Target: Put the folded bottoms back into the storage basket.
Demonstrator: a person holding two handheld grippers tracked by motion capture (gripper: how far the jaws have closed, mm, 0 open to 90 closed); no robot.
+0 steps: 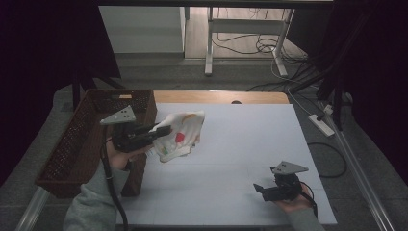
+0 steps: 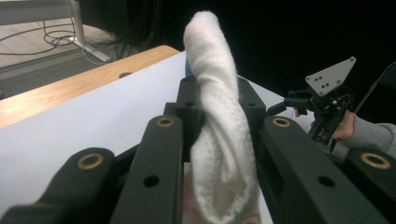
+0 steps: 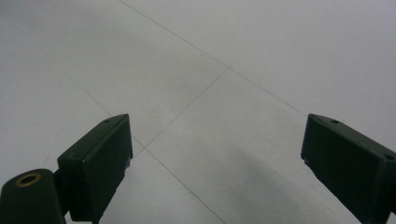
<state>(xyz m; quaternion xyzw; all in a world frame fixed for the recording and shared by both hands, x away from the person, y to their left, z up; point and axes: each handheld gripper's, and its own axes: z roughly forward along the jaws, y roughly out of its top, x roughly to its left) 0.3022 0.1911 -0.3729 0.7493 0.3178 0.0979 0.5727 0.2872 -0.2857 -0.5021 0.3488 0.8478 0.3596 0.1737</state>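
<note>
A white cloth (image 1: 180,134) with red, orange and green spots hangs off the table, pinched in my left gripper (image 1: 164,131) beside the basket. In the left gripper view the folded white cloth (image 2: 219,126) stands upright between the two black jaws, which press on it from both sides. My right gripper (image 1: 258,188) rests low near the table's front right, held in a hand. Its jaws stand wide apart over bare white tabletop (image 3: 201,93) with nothing between them. The right gripper (image 2: 322,105) also shows far off in the left gripper view.
A dark brown wicker basket (image 1: 72,144) stands at the table's left edge, right beside my left hand. The white table (image 1: 250,139) has a wooden strip along its far edge. Cables and desk legs lie on the floor beyond.
</note>
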